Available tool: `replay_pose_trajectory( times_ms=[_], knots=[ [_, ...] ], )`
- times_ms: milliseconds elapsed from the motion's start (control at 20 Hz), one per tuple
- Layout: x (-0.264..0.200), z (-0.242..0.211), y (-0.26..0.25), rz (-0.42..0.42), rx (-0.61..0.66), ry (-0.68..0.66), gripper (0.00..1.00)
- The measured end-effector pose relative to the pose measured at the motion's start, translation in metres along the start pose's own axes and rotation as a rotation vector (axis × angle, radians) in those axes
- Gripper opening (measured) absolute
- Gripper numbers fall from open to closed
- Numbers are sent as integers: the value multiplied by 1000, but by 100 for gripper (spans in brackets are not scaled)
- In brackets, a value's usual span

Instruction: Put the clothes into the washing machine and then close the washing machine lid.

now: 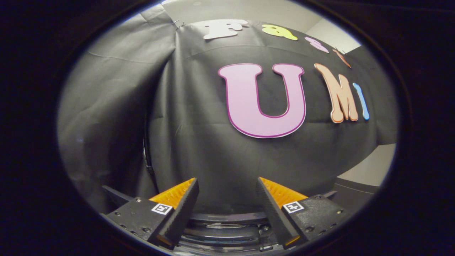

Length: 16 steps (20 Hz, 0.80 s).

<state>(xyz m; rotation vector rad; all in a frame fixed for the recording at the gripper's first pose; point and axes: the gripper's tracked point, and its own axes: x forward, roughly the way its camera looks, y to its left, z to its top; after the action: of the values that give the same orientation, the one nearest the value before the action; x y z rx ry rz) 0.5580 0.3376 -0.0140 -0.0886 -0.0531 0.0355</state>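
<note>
The hand-held gripper (227,193) points at the black cloth wall (199,149), its fingers spread apart and holding nothing. Low between the fingers sits a dark, round, glossy rim (227,222), probably the washing machine. No clothes are visible, so fetching them looks like the next move.

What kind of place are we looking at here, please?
Probably a recording booth, not a real laundry room: black cloth hangs as the wall, and a round dark machine rim sits below the gripper, whose jaws stand open and empty.
</note>
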Motion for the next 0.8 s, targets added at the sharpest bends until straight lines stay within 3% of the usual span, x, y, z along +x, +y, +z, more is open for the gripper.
replay_pose_trajectory(
  times_ms=[800],
  knots=[
    [2,3,1,-25,-3,-35,98]
  ],
)
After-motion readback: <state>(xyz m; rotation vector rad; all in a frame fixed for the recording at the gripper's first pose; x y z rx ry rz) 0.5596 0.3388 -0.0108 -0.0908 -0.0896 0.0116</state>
